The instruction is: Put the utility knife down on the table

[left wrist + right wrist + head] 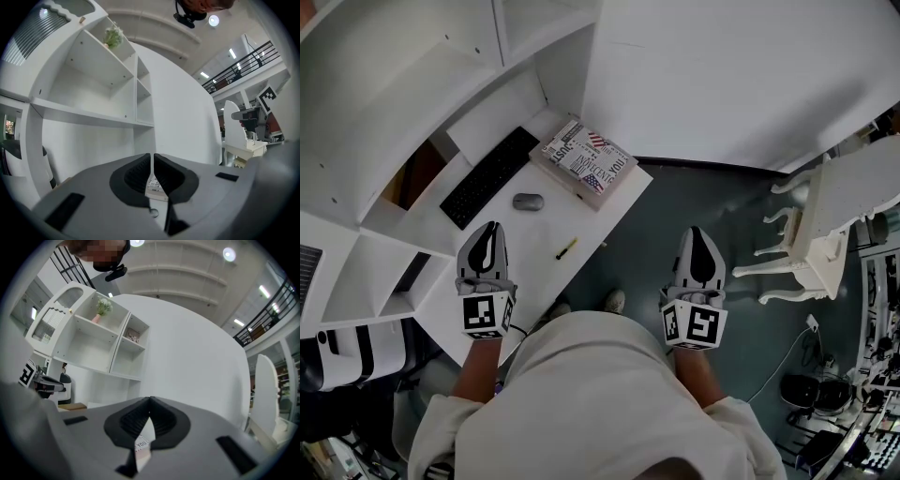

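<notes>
The utility knife (567, 248), small with yellow and black, lies on the white desk (609, 202) near its front edge. My left gripper (493, 226) hovers over the desk to the left of the knife and apart from it. Its jaws stand almost together with only a thin slit and nothing between them (152, 155). My right gripper (700, 231) hangs over the dark floor to the right of the desk. It is shut and empty (150, 399). Both grippers point level toward the white wall.
A black keyboard (487, 176), a grey mouse (528, 202) and a box printed with words (584, 161) lie further back on the desk. White shelves (384, 112) rise at the left. A white chair (811, 225) stands on the floor at the right.
</notes>
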A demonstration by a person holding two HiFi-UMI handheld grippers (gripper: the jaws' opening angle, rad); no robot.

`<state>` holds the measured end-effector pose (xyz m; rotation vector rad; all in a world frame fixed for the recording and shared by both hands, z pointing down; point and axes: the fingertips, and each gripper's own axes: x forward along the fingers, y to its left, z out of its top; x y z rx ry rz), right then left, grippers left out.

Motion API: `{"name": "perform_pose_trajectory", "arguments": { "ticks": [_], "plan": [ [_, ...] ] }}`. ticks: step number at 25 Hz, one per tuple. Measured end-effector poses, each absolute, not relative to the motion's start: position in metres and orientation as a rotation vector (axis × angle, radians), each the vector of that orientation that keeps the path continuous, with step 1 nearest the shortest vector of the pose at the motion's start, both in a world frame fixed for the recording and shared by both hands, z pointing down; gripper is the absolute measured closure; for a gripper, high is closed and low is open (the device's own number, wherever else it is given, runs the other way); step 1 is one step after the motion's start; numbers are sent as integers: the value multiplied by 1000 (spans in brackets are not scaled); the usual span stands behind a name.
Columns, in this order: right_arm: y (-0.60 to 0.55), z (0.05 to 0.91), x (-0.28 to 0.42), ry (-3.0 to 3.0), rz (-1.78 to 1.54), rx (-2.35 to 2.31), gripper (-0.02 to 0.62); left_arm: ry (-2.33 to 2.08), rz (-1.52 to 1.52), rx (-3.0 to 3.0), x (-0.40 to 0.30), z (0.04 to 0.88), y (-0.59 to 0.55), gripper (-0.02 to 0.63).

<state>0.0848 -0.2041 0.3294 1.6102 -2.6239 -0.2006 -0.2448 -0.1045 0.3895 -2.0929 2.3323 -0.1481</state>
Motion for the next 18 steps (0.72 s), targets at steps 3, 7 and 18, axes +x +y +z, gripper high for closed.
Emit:
{"name": "perform_pose_trajectory", "arguments": {
  "ticks": [3, 7, 18],
  "plan": [
    [-204, 329, 83, -2625, -204, 1608, 591, 2326, -127, -2077, -247, 381, -101, 584],
    [-205, 329, 83, -2627, -209, 1614, 591, 2321, -98, -2052, -251, 371, -96, 597],
    [-209, 326, 76, -2635, -223, 1616, 592, 2305, -77, -2034, -256, 363, -96, 606]
  ]
}}
